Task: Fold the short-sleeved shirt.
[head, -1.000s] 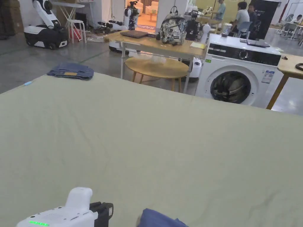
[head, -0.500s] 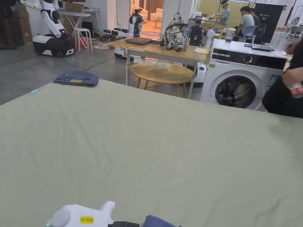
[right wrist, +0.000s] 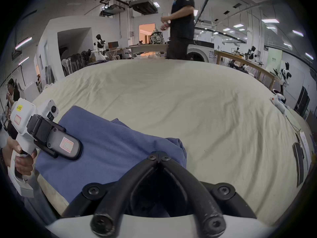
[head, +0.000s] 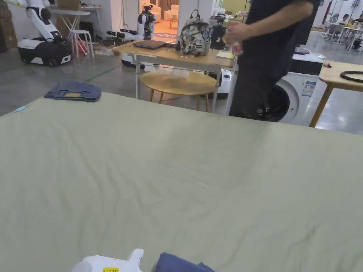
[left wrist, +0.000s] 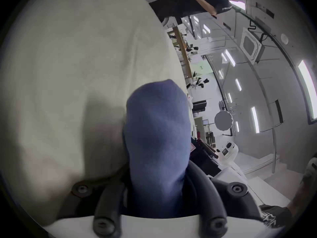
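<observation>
the big green-covered table (head: 184, 170) lies bare ahead of us, a person (head: 269, 53) walking past its far edge. the blue shirt (right wrist: 109, 143) sits bunched at the near edge. our left gripper (left wrist: 157, 188) pinches a fold of it. our right gripper (right wrist: 158, 156) has its jaws pressed together at the cloth's edge; we cannot tell if they hold any. we judge folding hasn't started: next, we must pull it onto the table and spread it flat.
</observation>
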Motion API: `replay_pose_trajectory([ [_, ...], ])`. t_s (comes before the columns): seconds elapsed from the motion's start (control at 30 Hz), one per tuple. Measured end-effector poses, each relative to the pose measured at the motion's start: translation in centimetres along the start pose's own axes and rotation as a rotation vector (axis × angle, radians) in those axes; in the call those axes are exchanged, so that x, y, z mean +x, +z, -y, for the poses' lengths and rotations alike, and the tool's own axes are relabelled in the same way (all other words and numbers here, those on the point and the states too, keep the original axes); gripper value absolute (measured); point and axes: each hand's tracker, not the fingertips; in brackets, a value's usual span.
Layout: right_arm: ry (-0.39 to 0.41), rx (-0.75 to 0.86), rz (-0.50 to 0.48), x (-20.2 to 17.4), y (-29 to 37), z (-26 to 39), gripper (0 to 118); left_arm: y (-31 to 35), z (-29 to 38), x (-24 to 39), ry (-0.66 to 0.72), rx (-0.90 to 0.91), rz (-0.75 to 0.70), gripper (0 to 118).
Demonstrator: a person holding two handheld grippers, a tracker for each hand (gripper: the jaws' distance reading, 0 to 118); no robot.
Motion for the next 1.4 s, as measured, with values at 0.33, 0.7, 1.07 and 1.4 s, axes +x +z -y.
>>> replay_pose_trajectory([
  [0.33, 0.028, -0.019, 0.008, -0.4, 0.2, -0.8, 0, 0.6, -0.7, 0.6, 0.008, 0.004, 0.009, 15],
  [0.7, 0.045, 0.014, -0.018, -1.4, 1.9, -3.7, 0, 9.2, -3.3, 5.6, -0.012, 0.066, -0.002, 15],
  [1.07, 0.074, 0.026, -0.034, -2.7, 1.0, -5.3, 0, 27.7, -10.8, 4.5, -0.046, 0.114, -0.288, 15],
  [1.4, 0.082, -0.006, -0.020, -3.3, 0.0, -5.2, 0, 40.6, -14.0, 5.4, -0.021, 0.128, -0.499, 15],
])
